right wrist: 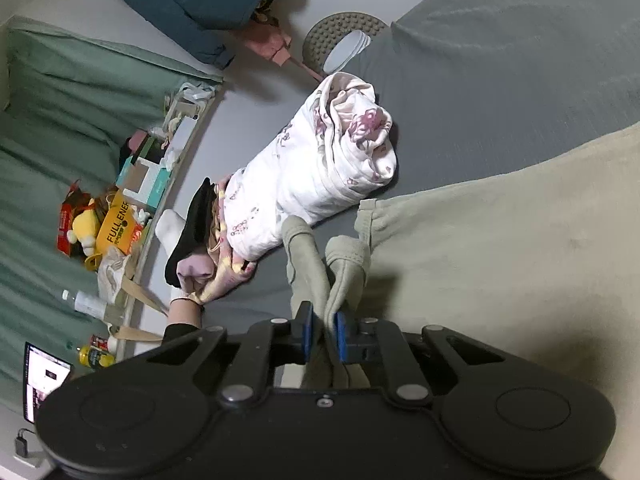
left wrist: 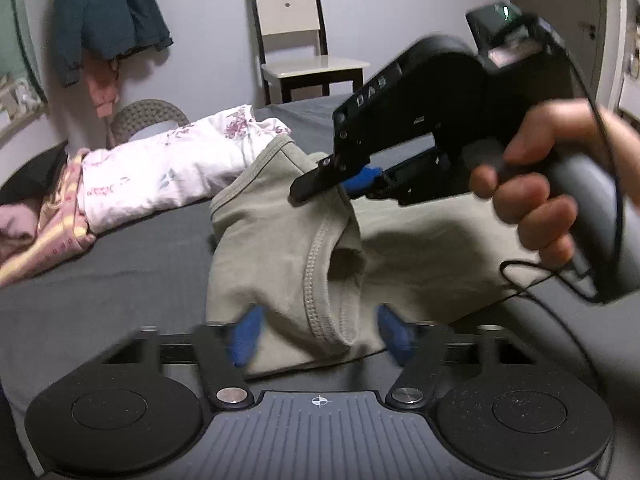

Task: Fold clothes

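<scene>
1. On the grey bed (left wrist: 120,280), a beige garment (left wrist: 280,248) lies partly lifted, well clear of the bed's far edge.
2. Right gripper (right wrist: 323,338) pinches a bunched fold of that fabric, pads closed tight on it.
3. Left gripper (left wrist: 320,332) spreads its blue pads wide, the stitched hem between them, nothing clamped.
4. A hand (left wrist: 536,196) grasps the right handle.
5. Beside the garment a white floral bundle (left wrist: 168,172) rests; behind the bed's far edge stands a chair (left wrist: 296,40).
</scene>
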Demonstrator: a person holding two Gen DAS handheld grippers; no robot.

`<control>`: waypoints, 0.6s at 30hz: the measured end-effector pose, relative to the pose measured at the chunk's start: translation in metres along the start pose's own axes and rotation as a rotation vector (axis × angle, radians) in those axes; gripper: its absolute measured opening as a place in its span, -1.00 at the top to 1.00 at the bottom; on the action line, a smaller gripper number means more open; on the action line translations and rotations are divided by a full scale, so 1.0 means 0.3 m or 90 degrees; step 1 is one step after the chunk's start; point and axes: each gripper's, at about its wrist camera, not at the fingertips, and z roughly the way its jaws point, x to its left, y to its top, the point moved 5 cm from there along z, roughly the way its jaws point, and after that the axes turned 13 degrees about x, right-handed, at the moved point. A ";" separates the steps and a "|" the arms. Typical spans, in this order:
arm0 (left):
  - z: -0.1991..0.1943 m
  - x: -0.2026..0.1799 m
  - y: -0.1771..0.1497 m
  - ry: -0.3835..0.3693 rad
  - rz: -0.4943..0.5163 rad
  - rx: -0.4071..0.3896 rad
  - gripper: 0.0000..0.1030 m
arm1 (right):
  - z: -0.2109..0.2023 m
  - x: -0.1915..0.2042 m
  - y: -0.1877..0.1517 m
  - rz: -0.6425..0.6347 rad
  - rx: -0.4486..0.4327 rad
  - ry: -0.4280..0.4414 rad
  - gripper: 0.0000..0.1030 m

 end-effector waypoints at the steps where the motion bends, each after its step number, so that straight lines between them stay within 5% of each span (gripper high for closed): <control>1: 0.004 -0.004 -0.006 0.000 0.012 0.005 0.83 | -0.002 0.000 0.002 0.000 -0.001 0.003 0.81; 2: 0.008 -0.008 -0.013 -0.001 0.024 0.010 0.96 | -0.003 0.000 0.005 0.002 0.001 0.006 0.81; 13: -0.105 -0.063 0.049 -0.113 0.009 0.002 0.96 | -0.088 0.018 0.032 -0.029 -0.016 -0.029 0.83; 18: -0.058 -0.130 0.078 -0.147 0.003 0.011 0.96 | -0.124 -0.043 0.051 -0.014 -0.022 -0.065 0.83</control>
